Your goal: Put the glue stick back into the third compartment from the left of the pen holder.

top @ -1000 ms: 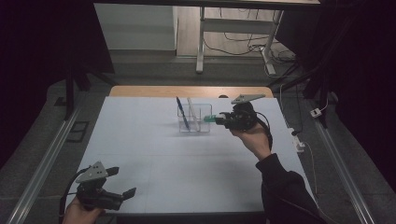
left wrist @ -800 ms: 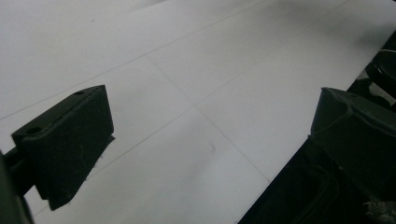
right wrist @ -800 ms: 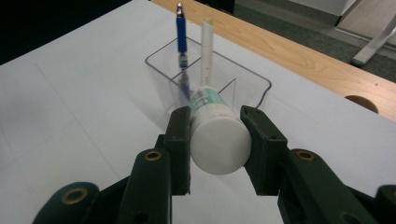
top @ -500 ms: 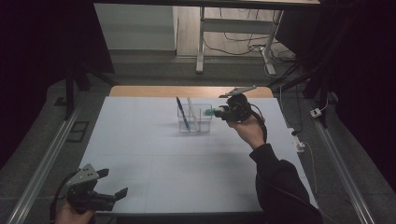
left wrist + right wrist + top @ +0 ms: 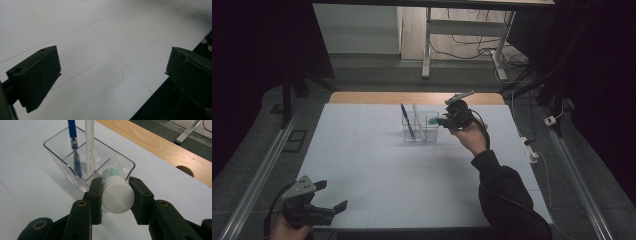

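Right gripper [image 5: 115, 195] clenching a white-capped tube [image 5: 117, 195] over the clear holder [image 5: 62, 152]

The tube is hanging just above the holder's near compartment — a blue pen [image 5: 74, 145] and a white pen [image 5: 89, 147] are standing in the far ones. The left gripper [image 5: 328, 196] is resting released — nothing between its jaws — near the surface's [image 5: 362, 150] front edge.

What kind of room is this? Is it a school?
Probably a lab or workshop for recording tasks, not a classroom. A white-covered table holds just a clear pen holder, loose cables lie on the floor behind, and a person works with a hand-held gripper.
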`<state>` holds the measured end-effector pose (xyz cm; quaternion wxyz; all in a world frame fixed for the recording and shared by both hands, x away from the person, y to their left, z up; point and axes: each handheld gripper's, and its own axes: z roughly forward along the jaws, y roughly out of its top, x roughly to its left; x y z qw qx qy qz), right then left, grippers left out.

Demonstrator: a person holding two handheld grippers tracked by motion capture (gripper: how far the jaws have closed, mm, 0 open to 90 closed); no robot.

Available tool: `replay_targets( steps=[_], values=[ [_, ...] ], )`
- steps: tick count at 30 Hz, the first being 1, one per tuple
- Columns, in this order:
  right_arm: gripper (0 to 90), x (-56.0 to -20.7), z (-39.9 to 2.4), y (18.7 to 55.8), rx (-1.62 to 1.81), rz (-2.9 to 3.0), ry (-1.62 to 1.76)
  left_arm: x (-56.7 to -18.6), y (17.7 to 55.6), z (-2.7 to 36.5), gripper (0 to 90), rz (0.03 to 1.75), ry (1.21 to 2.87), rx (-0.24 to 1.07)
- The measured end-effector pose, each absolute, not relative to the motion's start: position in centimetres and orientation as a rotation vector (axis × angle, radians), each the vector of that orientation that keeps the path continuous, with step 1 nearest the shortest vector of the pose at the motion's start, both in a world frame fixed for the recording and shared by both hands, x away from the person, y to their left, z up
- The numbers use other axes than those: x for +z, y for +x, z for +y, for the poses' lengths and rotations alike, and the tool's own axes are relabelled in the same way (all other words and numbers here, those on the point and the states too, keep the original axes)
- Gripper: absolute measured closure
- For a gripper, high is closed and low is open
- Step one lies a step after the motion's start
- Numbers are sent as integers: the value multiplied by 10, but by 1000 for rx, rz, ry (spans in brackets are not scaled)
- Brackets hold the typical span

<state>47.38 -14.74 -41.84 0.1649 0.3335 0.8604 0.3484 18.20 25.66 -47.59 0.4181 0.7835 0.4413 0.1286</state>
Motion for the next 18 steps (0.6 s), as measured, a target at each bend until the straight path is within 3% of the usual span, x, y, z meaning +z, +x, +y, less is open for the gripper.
replay_targets(
  steps=[18],
  values=[
    [616, -429, -129, 480, 930, 2461, 900, -476, 182, 256, 0, 1105, 1972, 319]
  ],
)
